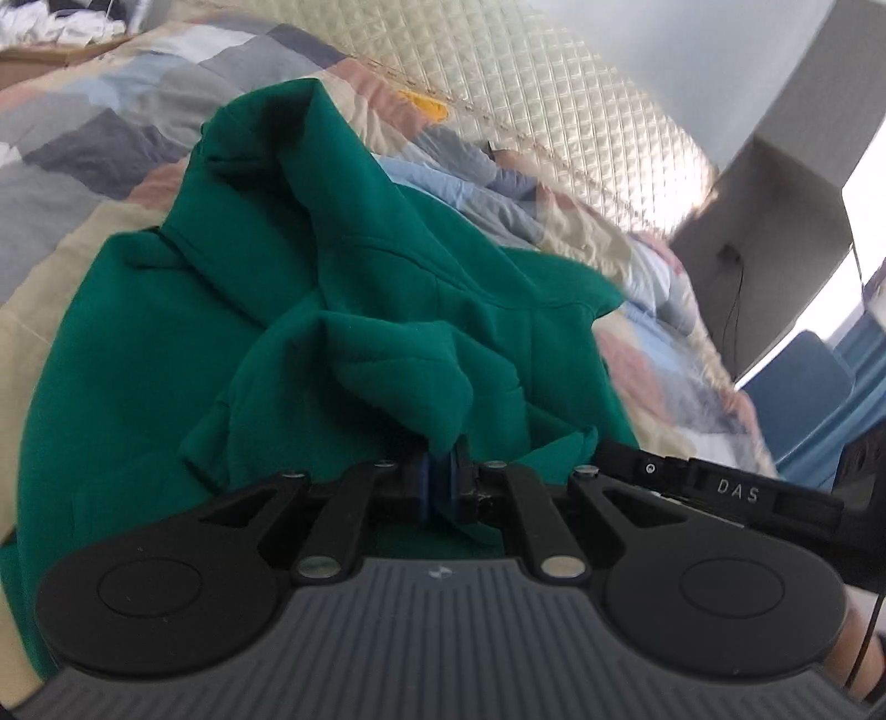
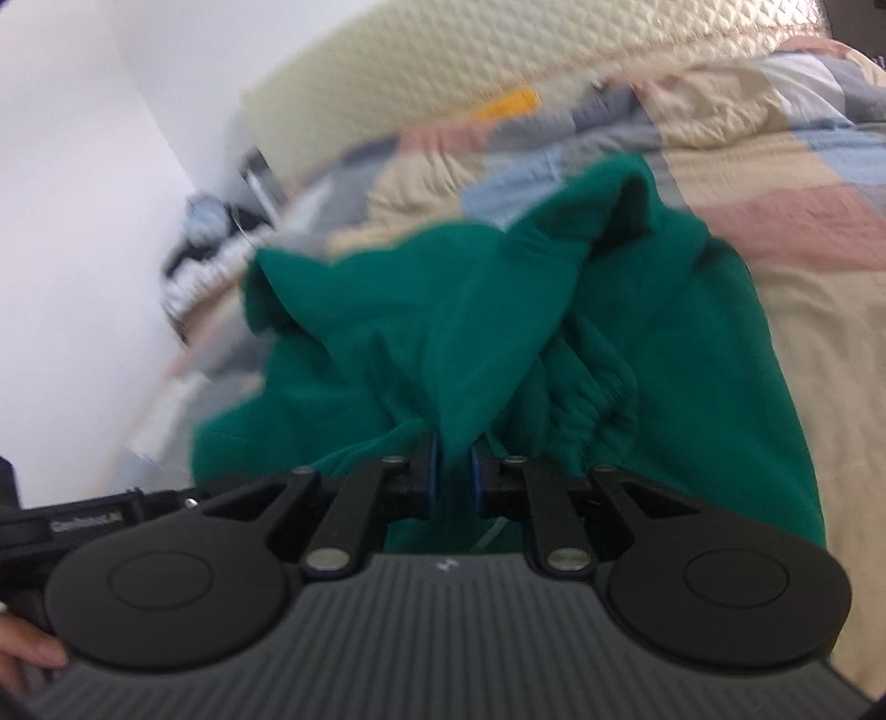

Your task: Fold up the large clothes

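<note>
A: Start with the bed [image 1: 83, 144]. What lies on it?

B: A patchwork quilt [image 2: 803, 210] covers it, and the green garment [image 1: 166, 343] is heaped on the quilt near the bed's near edge, bunched and creased, not yet flat. It looks like a sweatshirt; I cannot tell which end is which.

A: And the tongs?

B: Both are clenched on the garment. The left tongs [image 1: 440, 482] pinch a thin fold of green cloth that stands up from them. The right tongs [image 2: 453, 476] grasp a thicker pleat, so those jaws stand a little wider.

A: How would you do this step well?

B: I judge the step to be spreading the garment flat on the bed. Keep both grips firm, draw the two held points apart until the cloth between them goes taut, then lay it down away from the bed's edge so no part hangs off. The gathered band [image 2: 598, 387] beside the right tongs should be shaken loose, or the fold will trap it.

A: Anything in the way?

B: Little on the bed itself. The quilted headboard [image 1: 554, 111] rises at the bed's far side, with a yellow patch [image 1: 429, 105] just below it. A white pile [image 1: 50, 25] sits beyond the bed's far corner, well apart. A cabinet [image 1: 764, 221] stands beside the bed, out of reach of the cloth.
</note>
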`<state>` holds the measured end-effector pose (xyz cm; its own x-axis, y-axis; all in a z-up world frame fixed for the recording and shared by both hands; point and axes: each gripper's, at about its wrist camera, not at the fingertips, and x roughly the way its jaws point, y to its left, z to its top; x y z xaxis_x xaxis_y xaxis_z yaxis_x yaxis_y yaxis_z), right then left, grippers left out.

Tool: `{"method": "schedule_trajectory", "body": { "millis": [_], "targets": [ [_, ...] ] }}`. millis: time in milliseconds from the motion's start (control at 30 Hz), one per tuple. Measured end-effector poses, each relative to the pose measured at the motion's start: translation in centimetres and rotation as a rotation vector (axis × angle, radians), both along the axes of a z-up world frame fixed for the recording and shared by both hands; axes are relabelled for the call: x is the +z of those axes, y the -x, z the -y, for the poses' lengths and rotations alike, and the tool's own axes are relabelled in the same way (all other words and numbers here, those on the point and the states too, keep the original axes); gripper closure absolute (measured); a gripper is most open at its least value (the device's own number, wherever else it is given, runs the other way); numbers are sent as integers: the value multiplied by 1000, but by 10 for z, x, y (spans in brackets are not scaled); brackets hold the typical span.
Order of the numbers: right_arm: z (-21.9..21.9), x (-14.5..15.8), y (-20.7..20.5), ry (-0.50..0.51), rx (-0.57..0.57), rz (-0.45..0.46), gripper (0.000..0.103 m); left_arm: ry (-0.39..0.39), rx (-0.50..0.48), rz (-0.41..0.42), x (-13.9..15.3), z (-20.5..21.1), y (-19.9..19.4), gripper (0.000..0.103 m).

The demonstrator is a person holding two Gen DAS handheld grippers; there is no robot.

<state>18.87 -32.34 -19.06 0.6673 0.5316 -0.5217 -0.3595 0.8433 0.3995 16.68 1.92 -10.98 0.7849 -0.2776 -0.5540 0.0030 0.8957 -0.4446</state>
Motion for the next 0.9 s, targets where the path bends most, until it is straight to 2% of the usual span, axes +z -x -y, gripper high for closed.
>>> {"method": "schedule_trajectory", "body": {
  "millis": [33,133,167,233,267,300,533,700,800,900],
  "targets": [
    [1,1,2,-8,-2,10,85,-1,6,5,1,-1,-1,87],
    [6,9,8,-19,-20,40,85,18,52,24,9,-13,4,45],
    [9,12,8,-24,-26,50,84,21,75,55,12,-17,8,41],
    [14,18,9,-55,-43,78,69,-1,88,94,19,-20,9,41],
    [16,21,9,-77,-49,94,49,-16,90,112,22,-20,4,41],
    [16,23,9,-86,-52,113,40,-32,88,125,22,-20,-2,41],
    [1,38,-16,-29,-69,258,42,-86,53,143,22,-13,-53,42],
    [-23,30,-54,33,-57,245,67,-148,16,136,13,-5,-97,42],
    [-36,11,-73,74,-51,226,70,-204,-10,125,2,0,-120,43],
    [-43,-13,-89,129,-57,184,71,-277,8,48,-21,3,-138,48]
  ]
}}
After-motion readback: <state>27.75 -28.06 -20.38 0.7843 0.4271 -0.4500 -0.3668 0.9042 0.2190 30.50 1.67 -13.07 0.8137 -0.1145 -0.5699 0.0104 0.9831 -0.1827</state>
